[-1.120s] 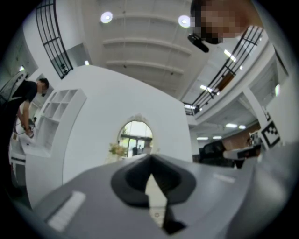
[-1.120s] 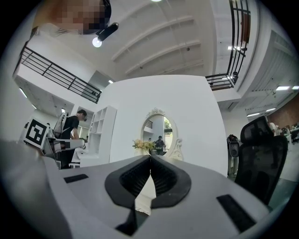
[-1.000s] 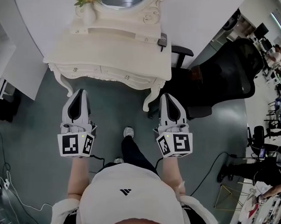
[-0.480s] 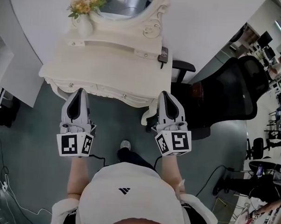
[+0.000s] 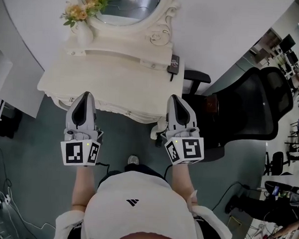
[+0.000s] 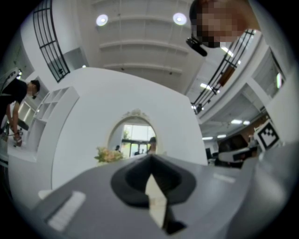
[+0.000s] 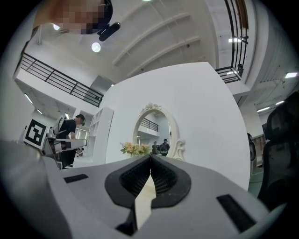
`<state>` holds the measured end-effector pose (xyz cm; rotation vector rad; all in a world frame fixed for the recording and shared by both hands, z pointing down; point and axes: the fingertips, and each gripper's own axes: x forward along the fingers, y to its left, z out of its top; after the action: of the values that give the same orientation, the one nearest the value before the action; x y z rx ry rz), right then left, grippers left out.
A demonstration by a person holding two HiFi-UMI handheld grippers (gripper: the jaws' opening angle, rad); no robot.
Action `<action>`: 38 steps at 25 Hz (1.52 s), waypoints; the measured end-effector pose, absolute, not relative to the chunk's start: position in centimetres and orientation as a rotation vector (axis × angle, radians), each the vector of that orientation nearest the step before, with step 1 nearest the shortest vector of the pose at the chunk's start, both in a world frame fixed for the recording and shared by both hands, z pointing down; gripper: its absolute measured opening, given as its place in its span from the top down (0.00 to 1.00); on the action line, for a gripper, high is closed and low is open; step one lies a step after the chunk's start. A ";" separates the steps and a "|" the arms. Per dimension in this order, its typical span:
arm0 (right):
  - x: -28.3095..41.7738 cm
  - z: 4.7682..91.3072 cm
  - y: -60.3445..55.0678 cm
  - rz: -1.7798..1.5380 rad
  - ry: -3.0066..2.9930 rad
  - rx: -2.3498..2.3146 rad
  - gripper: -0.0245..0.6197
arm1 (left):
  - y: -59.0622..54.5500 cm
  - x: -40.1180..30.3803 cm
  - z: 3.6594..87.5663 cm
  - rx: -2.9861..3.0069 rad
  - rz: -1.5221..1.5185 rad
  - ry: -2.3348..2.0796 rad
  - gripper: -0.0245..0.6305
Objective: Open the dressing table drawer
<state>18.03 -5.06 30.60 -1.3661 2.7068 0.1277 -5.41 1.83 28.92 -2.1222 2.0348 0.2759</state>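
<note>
The cream dressing table (image 5: 116, 80) stands at the top of the head view, its carved drawer front (image 5: 113, 108) facing me along the near edge. My left gripper (image 5: 85, 95) is shut and empty, its tips over the left part of that front edge. My right gripper (image 5: 175, 98), also shut and empty, has its tips at the table's right front corner. Whether either one touches the table cannot be told. In the left gripper view the gripper (image 6: 150, 157) points at the oval mirror (image 6: 132, 137). In the right gripper view the gripper (image 7: 150, 157) points at the mirror (image 7: 154, 133) too.
On the table stand an oval mirror (image 5: 127, 6) and a vase of flowers (image 5: 84, 12); a small black device (image 5: 173, 64) lies at the back right. A black office chair (image 5: 249, 111) stands close on the right. White furniture (image 5: 2, 85) and floor cables (image 5: 2, 204) are on the left.
The person has stepped toward the table. Both grippers, still shut, went from the floor in front of it to its front edge.
</note>
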 end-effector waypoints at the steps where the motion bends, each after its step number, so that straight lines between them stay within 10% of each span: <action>1: 18.1 30.6 -5.6 0.125 2.708 -1.364 0.98 | 1.4 -5.3 28.9 -2.120 0.276 2.037 0.95; 38: 7.7 32.1 -24.6 0.088 2.638 -1.562 0.98 | -20.7 -16.4 30.3 -2.295 0.262 1.918 0.95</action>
<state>7.68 -24.56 32.08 -1.5620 2.6385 0.0881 -16.41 -20.72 30.33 -2.2946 1.9184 0.2615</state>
